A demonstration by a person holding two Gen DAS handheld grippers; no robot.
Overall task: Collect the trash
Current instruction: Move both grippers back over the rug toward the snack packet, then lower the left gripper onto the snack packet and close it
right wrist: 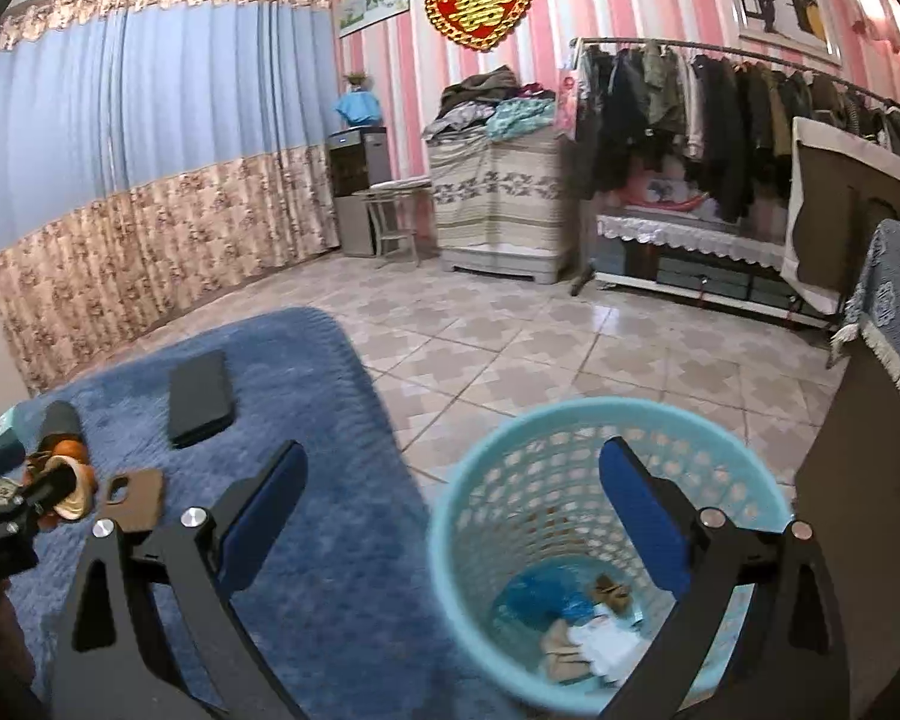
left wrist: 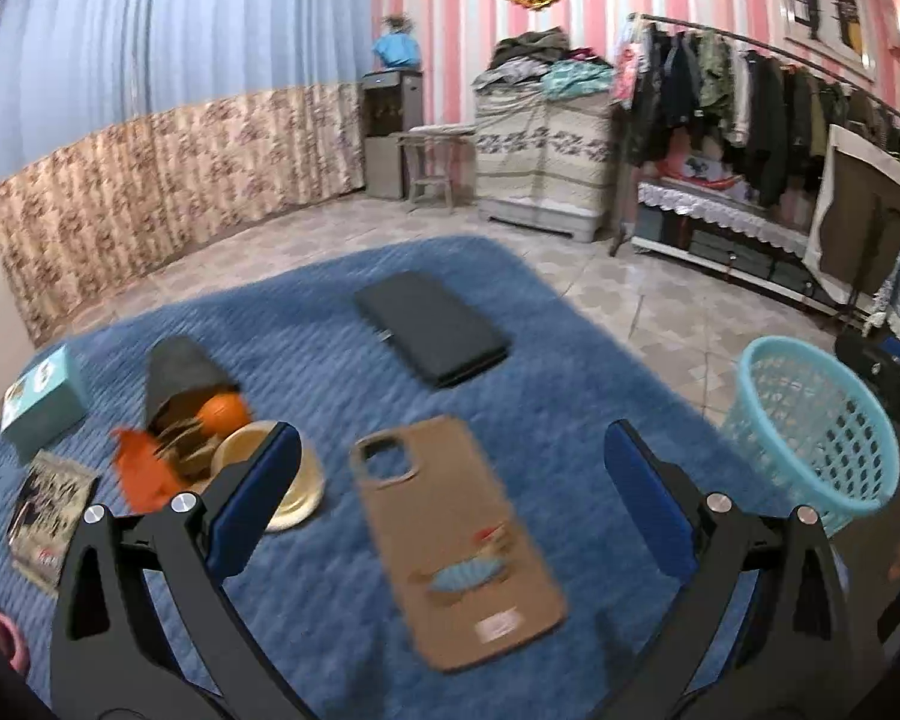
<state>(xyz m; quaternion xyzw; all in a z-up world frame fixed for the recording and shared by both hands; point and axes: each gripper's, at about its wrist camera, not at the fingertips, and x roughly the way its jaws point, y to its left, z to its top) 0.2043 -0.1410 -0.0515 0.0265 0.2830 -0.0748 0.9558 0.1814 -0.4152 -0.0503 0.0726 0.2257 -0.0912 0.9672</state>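
Blurred orange wrappers [left wrist: 144, 474] spill from a dark pouch [left wrist: 180, 372], left of the left claw [left wrist: 453, 468], jaws apart, empty. Right claw [right wrist: 453, 492] gapes above the upright turquoise basket [right wrist: 450, 540] holding crumpled trash [right wrist: 588, 636].

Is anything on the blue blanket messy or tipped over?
Yes. A dark pouch lies on its side on the blue blanket, with an orange and orange scraps spilling from its mouth beside a round yellow lid. The brown phone case and black wallet just lie flat.
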